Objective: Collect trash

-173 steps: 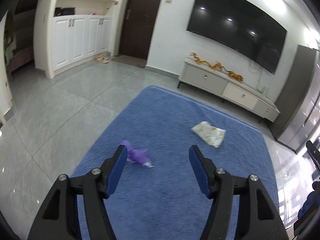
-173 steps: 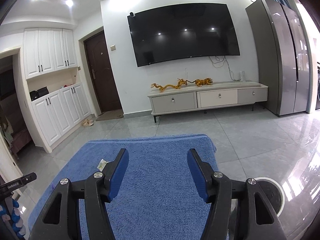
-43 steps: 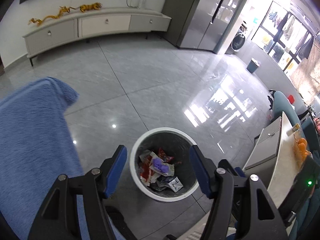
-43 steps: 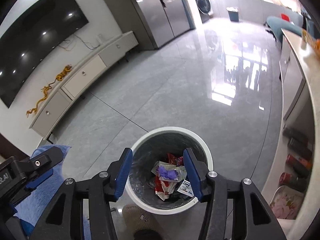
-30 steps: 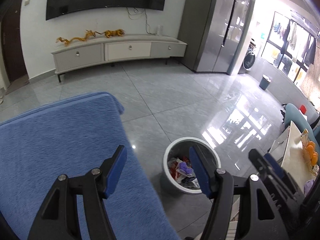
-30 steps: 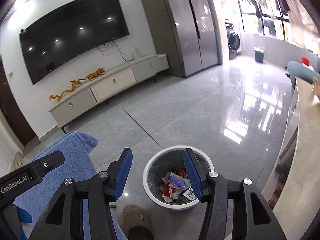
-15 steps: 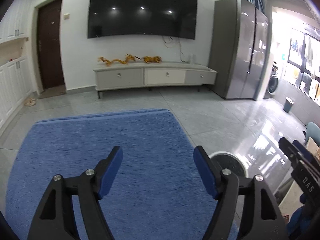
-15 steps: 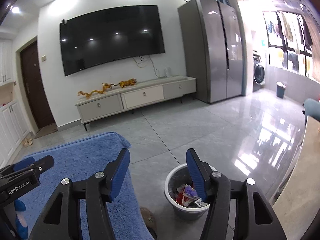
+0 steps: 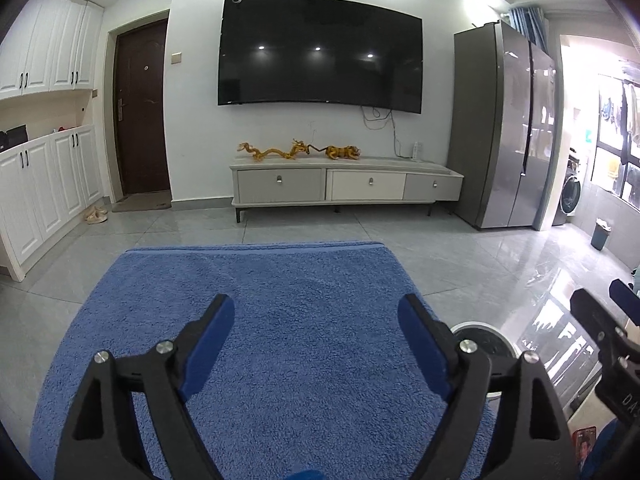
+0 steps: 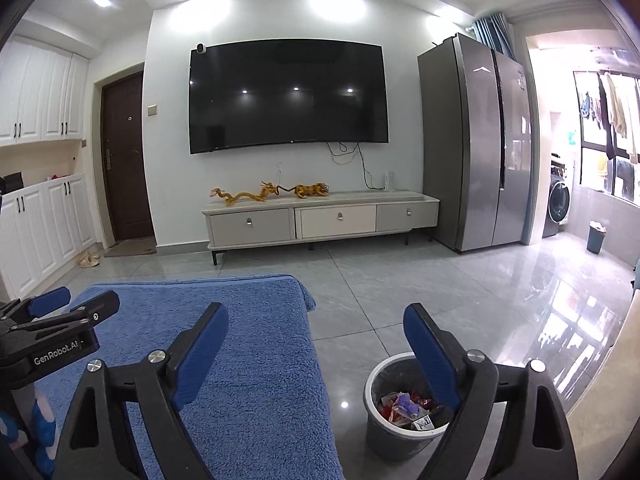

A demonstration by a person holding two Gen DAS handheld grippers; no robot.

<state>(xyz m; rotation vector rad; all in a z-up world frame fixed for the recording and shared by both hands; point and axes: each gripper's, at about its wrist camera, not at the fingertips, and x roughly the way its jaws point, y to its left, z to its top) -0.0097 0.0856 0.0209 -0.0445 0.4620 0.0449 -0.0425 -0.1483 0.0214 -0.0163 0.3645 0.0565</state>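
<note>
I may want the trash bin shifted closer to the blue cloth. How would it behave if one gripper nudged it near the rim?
The trash bin looks like thin plastic holding only a shallow layer of wrappers, so probably light. On the glossy tiled floor it would likely slide easily. A push near the rim might tip it rather than move it.

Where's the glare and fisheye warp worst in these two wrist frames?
Left wrist view: window light blows out the right edge, with glare streaks on the floor tiles; the TV bows and mirrors ceiling spots. Right wrist view: same washed-out window, the fridge leans inward, a specular dot beside the trash bin; both sharp, corners vignetted.
</note>
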